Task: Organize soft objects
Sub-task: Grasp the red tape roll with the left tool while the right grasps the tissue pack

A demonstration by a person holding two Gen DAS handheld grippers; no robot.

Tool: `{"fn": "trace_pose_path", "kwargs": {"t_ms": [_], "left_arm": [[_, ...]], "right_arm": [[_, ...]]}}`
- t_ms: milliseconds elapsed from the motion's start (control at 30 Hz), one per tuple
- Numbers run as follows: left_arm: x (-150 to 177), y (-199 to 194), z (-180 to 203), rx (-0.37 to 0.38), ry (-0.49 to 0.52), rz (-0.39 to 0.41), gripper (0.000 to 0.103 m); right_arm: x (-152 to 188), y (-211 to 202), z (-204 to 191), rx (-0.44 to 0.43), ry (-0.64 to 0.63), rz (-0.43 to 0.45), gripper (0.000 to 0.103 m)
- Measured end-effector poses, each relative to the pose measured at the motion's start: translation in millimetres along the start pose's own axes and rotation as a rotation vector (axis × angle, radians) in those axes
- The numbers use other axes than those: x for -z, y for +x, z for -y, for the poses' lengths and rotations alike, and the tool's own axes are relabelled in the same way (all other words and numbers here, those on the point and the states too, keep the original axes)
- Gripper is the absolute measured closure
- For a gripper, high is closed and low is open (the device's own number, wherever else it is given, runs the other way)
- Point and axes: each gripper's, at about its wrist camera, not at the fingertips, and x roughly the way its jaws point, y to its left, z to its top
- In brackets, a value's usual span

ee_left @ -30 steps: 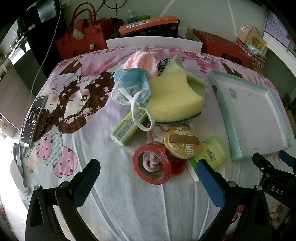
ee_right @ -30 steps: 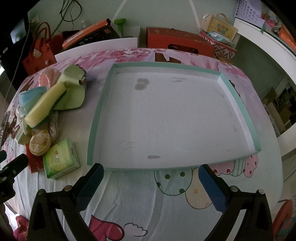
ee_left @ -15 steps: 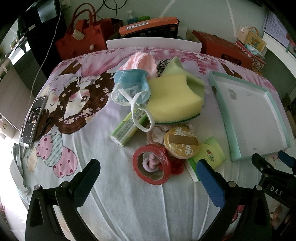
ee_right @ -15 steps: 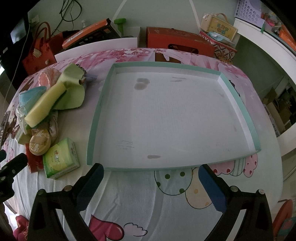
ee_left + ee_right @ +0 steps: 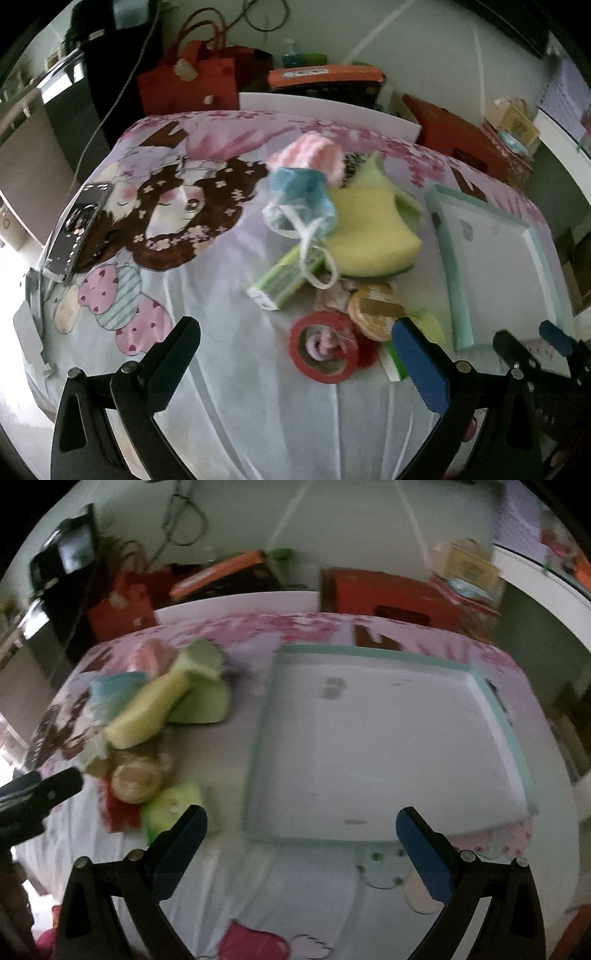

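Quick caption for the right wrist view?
Open right hand-held gripper faces the empty teal-rimmed tray, soft-object pile at left.

Lying at the cartoon-print bedsheet's (image 5: 207,369) left edge, a phone (image 5: 75,232); standing beyond its far end, a red handbag (image 5: 192,85), orange box (image 5: 325,75) and red box (image 5: 388,598)

A pile topped by a yellow sponge (image 5: 369,232) is seen mid-frame, a mint-rimmed tray (image 5: 456,284) at right, the left gripper (image 5: 295,343) spread wide below.
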Motion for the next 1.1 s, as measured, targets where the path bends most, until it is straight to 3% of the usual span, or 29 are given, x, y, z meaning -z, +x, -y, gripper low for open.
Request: {"fn": "trace_pose_path", "kwargs": {"t_ms": [333, 433, 533, 600, 667, 733, 833, 967, 1100], "left_arm": [[5, 20, -1, 0.016, 0.019, -0.077, 0.0], [8, 36, -6, 0.05, -0.012, -0.152, 0.0], [9, 43, -12, 0.057, -0.047, -0.173, 0.001], [10, 50, -12, 0.075, -0.054, -0.199, 0.006], [10, 59, -10, 0.101, -0.056, -0.234, 0.024], [10, 64, -11, 0.15, -0.074, -0.256, 0.027], [9, 65, -13, 0.158, -0.085, -0.249, 0.029], [10, 63, -15, 0.188, -0.089, -0.246, 0.043], [10, 63, -9, 0.219, -0.083, -0.252, 0.048]], "right_arm": [[3, 9, -38, -0.176, -0.054, -0.024, 0.0], [6, 14, -40, -0.158, -0.057, -0.042, 0.0], [6, 19, -37, -0.151, -0.047, -0.064, 0.0], [5, 23, -38, -0.142, -0.046, -0.073, 0.0], [5, 26, -38, -0.136, -0.05, -0.083, 0.0], [5, 27, -39, -0.134, -0.055, -0.089, 0.0], [5, 27, -40, -0.133, -0.061, -0.092, 0.0], [5, 28, -42, -0.13, -0.07, -0.096, 0.0], [6, 29, -43, -0.127, -0.075, -0.099, 0.0]]}}
